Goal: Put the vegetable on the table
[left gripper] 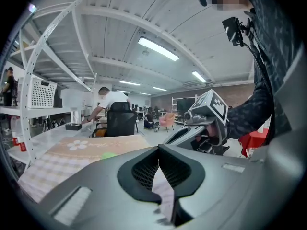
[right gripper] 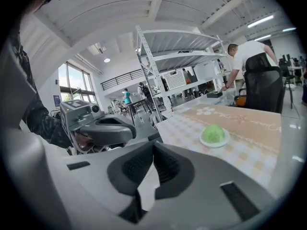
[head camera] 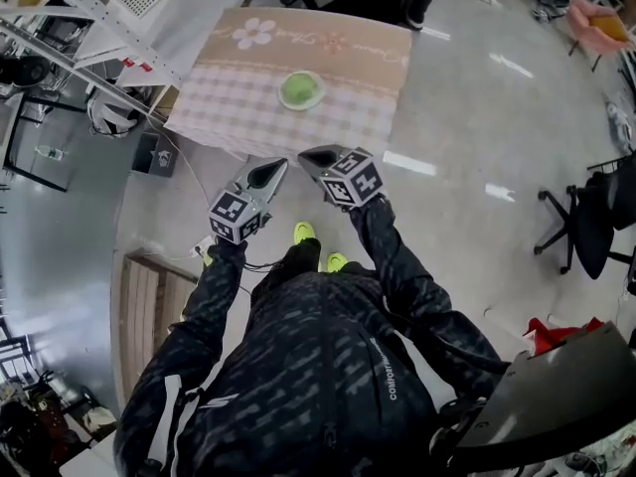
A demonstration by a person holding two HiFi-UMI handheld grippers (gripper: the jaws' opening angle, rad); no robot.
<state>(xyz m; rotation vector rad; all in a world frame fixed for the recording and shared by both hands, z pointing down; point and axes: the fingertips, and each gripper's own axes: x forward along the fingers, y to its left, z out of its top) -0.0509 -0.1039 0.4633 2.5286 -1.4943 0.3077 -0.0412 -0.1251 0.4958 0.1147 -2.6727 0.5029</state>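
A round green vegetable [head camera: 300, 89] lies on a small white plate [head camera: 316, 102] in the middle of a table [head camera: 229, 107] covered by a pink checked cloth. I stand in front of the table with both grippers held out side by side, short of its near edge. My left gripper [head camera: 274, 171] and my right gripper [head camera: 310, 156] are both shut with nothing between their jaws. The right gripper view shows the vegetable [right gripper: 213, 133] on its plate [right gripper: 221, 143] ahead and to the right, with the left gripper [right gripper: 103, 127] beside it. In the left gripper view, only a green sliver of the vegetable [left gripper: 108, 155] shows.
White metal shelving [head camera: 70, 28] stands left of the table, with cables and boxes beneath it. A wooden pallet [head camera: 144, 306] lies on the floor at my left. Office chairs [head camera: 586, 222] stand at the right. A person [right gripper: 247, 56] leans over a black chair behind the table.
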